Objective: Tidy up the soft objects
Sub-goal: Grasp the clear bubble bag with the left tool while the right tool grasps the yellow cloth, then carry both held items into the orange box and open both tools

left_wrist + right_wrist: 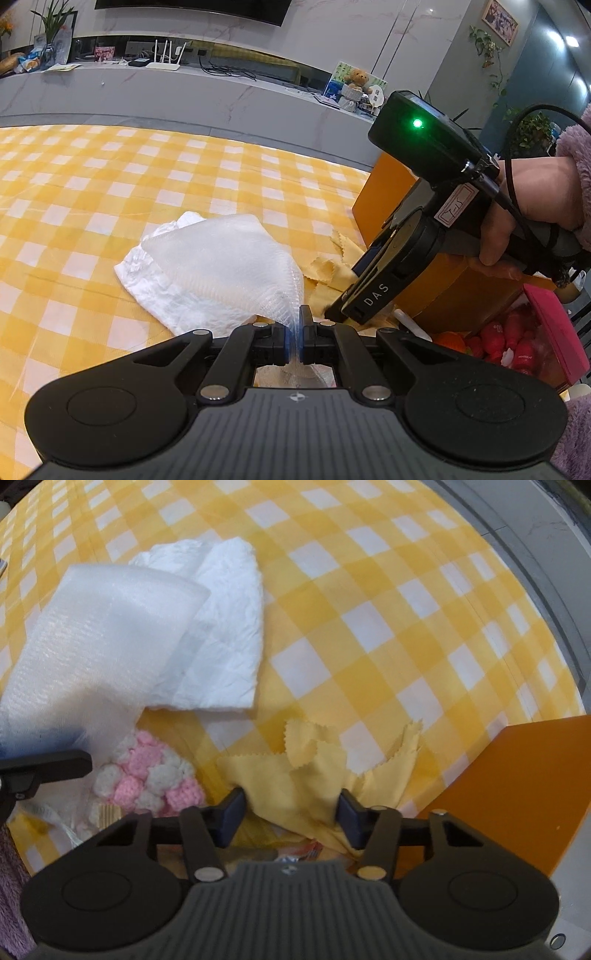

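Note:
My left gripper (294, 334) is shut on the corner of a translucent white foam-net sheet (236, 254), lifting it above a crumpled white cloth (147, 280). The sheet also shows in the right wrist view (96, 638), over the white cloth (225, 635). My right gripper (291, 812) is open, its fingers on either side of a folded yellow cloth with zigzag edges (295, 771). In the left wrist view the right gripper (343, 306) points down at the yellow cloth (328, 266). A pink and white crocheted piece (151, 779) lies left of it.
A yellow and white checked tablecloth (110, 192) covers the table. An orange box (517, 790) stands at the right. A red box with small red items (524, 343) sits beside it. A grey marble counter (184, 92) runs behind the table.

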Motion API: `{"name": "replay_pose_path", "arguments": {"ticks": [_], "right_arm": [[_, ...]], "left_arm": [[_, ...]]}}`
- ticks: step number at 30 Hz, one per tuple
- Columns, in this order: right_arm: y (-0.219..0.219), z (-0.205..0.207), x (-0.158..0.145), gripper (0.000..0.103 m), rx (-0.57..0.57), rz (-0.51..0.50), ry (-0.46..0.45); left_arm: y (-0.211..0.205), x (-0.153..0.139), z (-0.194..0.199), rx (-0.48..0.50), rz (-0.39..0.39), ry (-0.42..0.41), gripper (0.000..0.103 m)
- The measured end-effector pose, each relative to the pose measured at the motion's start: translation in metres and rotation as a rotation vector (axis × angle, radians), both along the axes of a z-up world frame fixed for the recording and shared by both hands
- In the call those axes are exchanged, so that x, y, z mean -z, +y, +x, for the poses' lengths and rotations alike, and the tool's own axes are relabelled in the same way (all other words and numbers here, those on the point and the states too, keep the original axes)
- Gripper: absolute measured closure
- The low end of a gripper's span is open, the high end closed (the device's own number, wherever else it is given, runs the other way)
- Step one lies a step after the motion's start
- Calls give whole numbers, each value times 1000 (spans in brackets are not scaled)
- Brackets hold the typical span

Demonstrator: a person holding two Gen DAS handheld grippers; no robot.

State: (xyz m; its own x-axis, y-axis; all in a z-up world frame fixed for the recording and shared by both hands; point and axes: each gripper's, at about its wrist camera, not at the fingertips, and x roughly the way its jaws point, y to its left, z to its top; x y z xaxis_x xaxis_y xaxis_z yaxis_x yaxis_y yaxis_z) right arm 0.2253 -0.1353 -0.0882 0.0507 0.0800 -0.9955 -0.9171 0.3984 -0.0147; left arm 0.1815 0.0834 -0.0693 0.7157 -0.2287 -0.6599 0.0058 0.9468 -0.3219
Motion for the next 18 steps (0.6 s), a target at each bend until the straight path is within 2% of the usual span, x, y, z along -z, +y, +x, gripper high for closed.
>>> {"name": "replay_pose_path", "arguments": {"ticks": [1, 3, 10, 18], "right_arm": [[-1, 0, -1, 76, -1, 8, -7], [-2, -5, -2, 93, -10, 3, -59], [-13, -22, -11, 98, 2, 53, -130], [-36, -48, -73, 99, 20, 167, -234]], "left_arm": [[0, 0, 0, 2, 2, -2, 98], [-1, 0, 0, 5, 4, -3, 98], [-1, 0, 0, 5, 12, -5, 98], [-8, -10, -7, 33, 55, -47, 98]]}}
